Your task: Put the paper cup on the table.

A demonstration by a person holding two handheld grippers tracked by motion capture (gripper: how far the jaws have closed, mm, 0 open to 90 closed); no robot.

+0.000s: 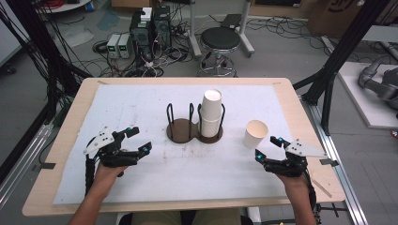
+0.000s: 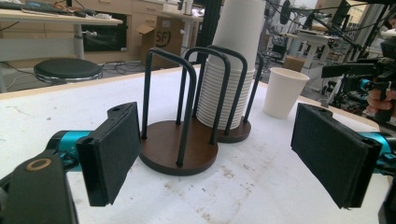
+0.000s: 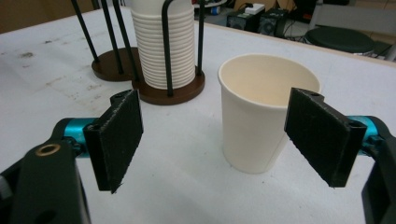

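Right hand-held gripper [image 1: 268, 147], jaws apart, just beside paper cup [image 1: 255, 134].

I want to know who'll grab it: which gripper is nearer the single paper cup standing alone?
Right. The right gripper sits just in front of the single paper cup, open, not touching. The left gripper is far across the cup holder.

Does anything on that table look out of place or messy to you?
One paper cup stands upright alone on the white mat, apart from the cup stack in the holder's right half; the left half is empty. Brownish stains mark the mat near the holder. Nothing is spilled or tipped.
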